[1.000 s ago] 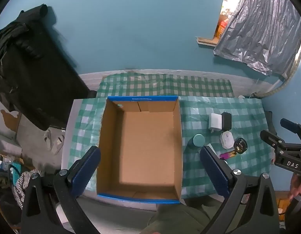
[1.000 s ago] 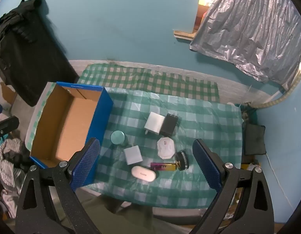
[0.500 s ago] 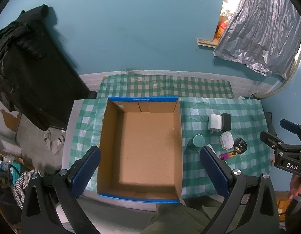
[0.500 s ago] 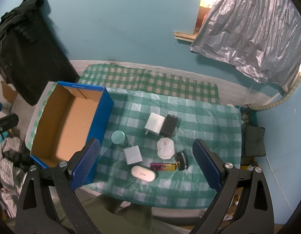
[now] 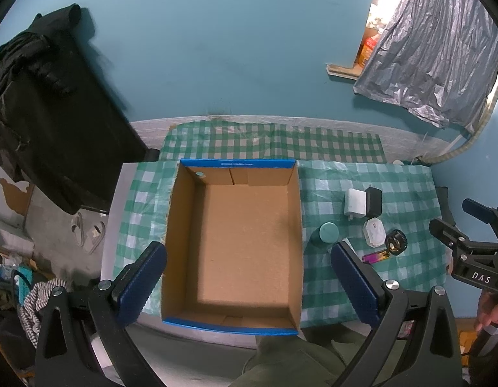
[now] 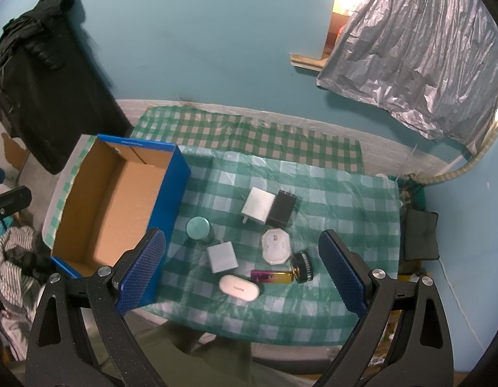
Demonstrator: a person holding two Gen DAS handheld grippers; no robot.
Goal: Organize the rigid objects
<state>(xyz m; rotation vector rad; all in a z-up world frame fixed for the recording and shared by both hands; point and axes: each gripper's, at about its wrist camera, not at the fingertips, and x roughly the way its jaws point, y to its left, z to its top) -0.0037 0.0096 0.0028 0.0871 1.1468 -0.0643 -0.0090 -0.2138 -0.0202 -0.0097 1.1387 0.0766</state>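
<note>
here the left gripper hangs wide and empty over the box, plain brown card inside with a blue rim. the right gripper is wide and empty too, above the checked plastic cloth, where the rigid bits cluster: round teal jar, white charger, black charger, smooth oval case, battery.
</note>
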